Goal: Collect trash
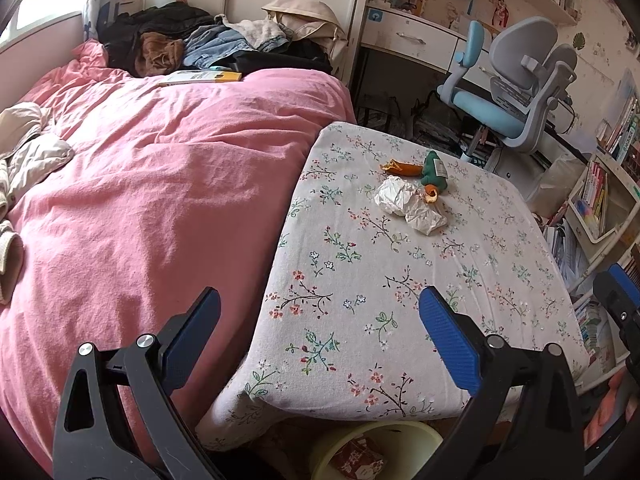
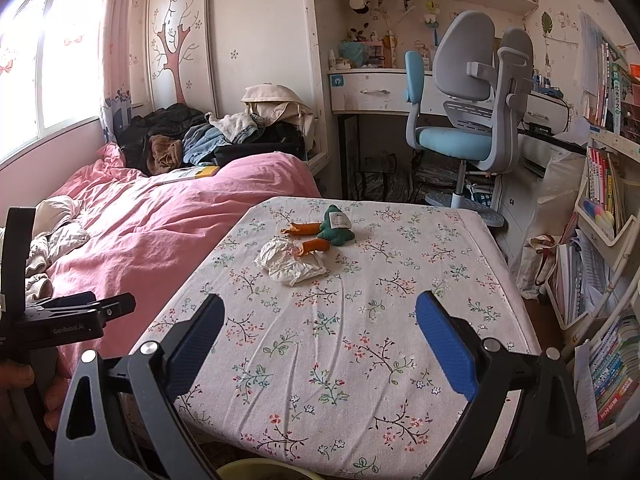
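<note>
Both tools sit nearest the lens, blue pads spread wide and holding nothing: left tool (image 1: 320, 324) over the near left corner of the desk, right tool (image 2: 320, 332) over its near edge. Left tool also shows at the left margin of the right wrist view, with a hand (image 2: 24, 392) around its handle.

Bed (image 1: 152, 184) with pink cover lies left of the desk, touching it along one side; heap of clothes (image 1: 192, 40) at its far end.

Desk (image 2: 360, 340) under a floral cloth, trash grouped toward its far side, well apart from both tools: crumpled white paper (image 2: 290, 262), green wrapper (image 2: 336, 226) behind it, two orange scraps (image 2: 304, 229) just beside these.

Yellow bin (image 1: 376, 452) stands on the floor below the desk's near edge, a red patterned packet inside.

Blue-grey chair (image 2: 464, 120) beyond the desk.
</note>
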`<state>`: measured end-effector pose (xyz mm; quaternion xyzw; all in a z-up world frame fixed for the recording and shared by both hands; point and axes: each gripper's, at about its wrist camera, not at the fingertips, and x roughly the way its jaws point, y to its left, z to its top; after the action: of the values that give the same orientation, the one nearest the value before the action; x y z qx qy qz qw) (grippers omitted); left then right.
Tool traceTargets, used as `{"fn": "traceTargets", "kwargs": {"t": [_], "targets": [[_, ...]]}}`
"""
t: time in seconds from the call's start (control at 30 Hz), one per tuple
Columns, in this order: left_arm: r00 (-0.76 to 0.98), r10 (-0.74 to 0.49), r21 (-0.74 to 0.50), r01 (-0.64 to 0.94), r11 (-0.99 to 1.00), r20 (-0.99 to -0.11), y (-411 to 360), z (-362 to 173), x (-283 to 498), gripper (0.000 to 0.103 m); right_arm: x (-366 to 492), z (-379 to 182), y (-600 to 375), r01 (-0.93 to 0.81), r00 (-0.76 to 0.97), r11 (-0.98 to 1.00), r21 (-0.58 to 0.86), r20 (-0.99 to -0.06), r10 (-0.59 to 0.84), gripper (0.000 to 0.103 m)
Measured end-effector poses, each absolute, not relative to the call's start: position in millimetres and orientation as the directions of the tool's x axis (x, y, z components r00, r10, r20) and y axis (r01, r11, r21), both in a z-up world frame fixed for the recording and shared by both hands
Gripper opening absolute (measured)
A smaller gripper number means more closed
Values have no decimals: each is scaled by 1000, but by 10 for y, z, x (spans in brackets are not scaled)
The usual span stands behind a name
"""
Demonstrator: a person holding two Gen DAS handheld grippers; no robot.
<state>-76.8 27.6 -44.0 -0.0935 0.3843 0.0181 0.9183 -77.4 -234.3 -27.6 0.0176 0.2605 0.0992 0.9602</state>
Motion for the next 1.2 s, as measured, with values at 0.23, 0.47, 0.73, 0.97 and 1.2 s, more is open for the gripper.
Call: {"fn": "traceTargets", "kwargs": {"t": [0.23, 0.47, 0.73, 0.97, 1.2], "targets": [[703, -37, -157, -106, 982, -710, 273, -446, -765, 96, -773, -275, -2338, -181, 844, 980, 85, -497, 199, 92], [703, -36, -156, -107, 982, -711, 273, -446, -763, 96, -772, -273, -2338, -180, 845, 980, 85, -497, 199, 92], [703, -36, -156, -107, 982, -710, 276, -445, -761, 96, -770, -271, -2340, -181, 844, 980, 85, -497, 199, 92], [702, -37, -155, -105, 982, -711, 280, -449, -761, 96, -768, -270, -2344, -181, 844, 980, 85, -498, 199, 92], [701, -36, -157, -109, 982, -713, 298, -459, -768, 96, -769, -269, -2340, -181, 844, 980, 85, -498, 199, 92]]}}
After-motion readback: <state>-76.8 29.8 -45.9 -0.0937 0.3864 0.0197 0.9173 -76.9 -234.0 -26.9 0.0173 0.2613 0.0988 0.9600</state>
